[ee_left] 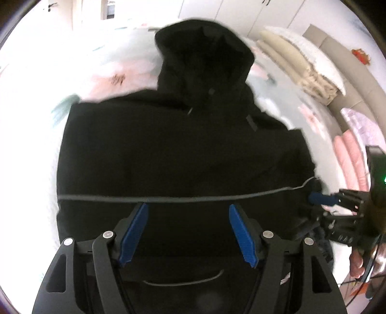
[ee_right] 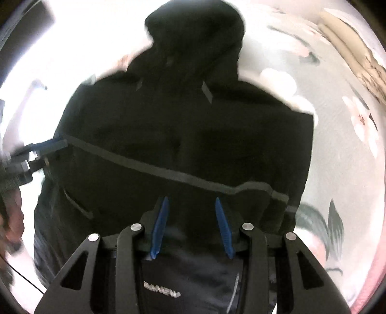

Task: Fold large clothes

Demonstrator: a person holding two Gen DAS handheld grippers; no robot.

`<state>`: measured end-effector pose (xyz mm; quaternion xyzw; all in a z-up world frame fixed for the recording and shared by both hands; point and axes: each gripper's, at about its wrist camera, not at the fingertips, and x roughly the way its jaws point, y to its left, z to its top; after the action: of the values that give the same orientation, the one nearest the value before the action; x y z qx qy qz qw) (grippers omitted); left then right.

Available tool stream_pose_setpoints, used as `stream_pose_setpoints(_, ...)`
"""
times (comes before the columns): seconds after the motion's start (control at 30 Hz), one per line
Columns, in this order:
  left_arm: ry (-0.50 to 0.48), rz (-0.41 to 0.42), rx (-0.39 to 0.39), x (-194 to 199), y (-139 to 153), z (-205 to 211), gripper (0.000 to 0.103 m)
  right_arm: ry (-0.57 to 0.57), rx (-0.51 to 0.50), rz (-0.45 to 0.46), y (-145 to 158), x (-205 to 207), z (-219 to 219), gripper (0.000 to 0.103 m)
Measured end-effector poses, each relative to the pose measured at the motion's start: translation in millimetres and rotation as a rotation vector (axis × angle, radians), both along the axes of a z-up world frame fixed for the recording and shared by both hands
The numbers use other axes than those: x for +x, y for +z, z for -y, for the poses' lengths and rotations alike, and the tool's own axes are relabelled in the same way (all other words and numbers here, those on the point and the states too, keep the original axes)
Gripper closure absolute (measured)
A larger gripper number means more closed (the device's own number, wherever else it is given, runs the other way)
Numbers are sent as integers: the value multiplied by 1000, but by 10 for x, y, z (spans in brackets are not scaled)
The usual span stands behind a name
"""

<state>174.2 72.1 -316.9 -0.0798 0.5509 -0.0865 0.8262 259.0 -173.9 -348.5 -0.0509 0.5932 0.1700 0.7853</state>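
A large black hooded jacket (ee_left: 183,154) lies spread on a bed, hood (ee_left: 205,55) pointing away, its lower part folded up with a grey hem line across. It fills the right wrist view too (ee_right: 183,135). My left gripper (ee_left: 188,207) is open above the folded lower part, blue pads apart, nothing between them. My right gripper (ee_right: 190,200) is open over the jacket's lower edge. In the left wrist view the right gripper (ee_left: 323,198) sits at the jacket's right edge; in the right wrist view the left gripper (ee_right: 45,145) sits at its left edge.
The bed has a pale floral sheet (ee_right: 337,135). Folded beige bedding (ee_left: 301,70) and pink folded items (ee_left: 347,159) lie along the right side. White cupboards (ee_left: 241,12) stand behind. A hand (ee_left: 357,263) holds the right gripper.
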Motion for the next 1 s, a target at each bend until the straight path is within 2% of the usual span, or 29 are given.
stream_pose_setpoints(0.07, 15, -73, 33, 34, -355, -8, 32, 3, -63, -69, -304, -59, 15, 61)
stream_pose_setpoints(0.1, 4, -61, 52, 22, -461, 13, 32, -6, -48, -110, -457, -50, 53, 61)
stream_pose_setpoints(0.23, -39, -28, 153, 35, -429, 201, 28, -35, -19, -104, -522, 41, 60, 61)
stream_pose_setpoints(0.37, -35, -26, 115, 28, -427, 154, 28, -33, -5, -101, -511, 28, 81, 61)
stream_pose_setpoints(0.63, -102, -22, 122, 42, -459, 154, 26, -107, -19, -75, -488, -18, 115, 60)
stream_pose_setpoints(0.8, -171, -14, 84, 3, -162, 71, 26, -176, 16, -105, -367, -67, 196, 59)
stream_pose_setpoints(0.9, -184, 46, 37, 52, 165, -120, 25, -210, 41, -119, -147, -129, 271, 52)
stream_pose_setpoints(0.97, -170, 74, 23, 219, 334, -271, 26, -226, 51, -96, 45, -172, 326, 43)
stream_pose_setpoints(1.0, -161, 83, 25, 301, 386, -323, 26, -239, 53, -81, 155, -160, 357, 43)
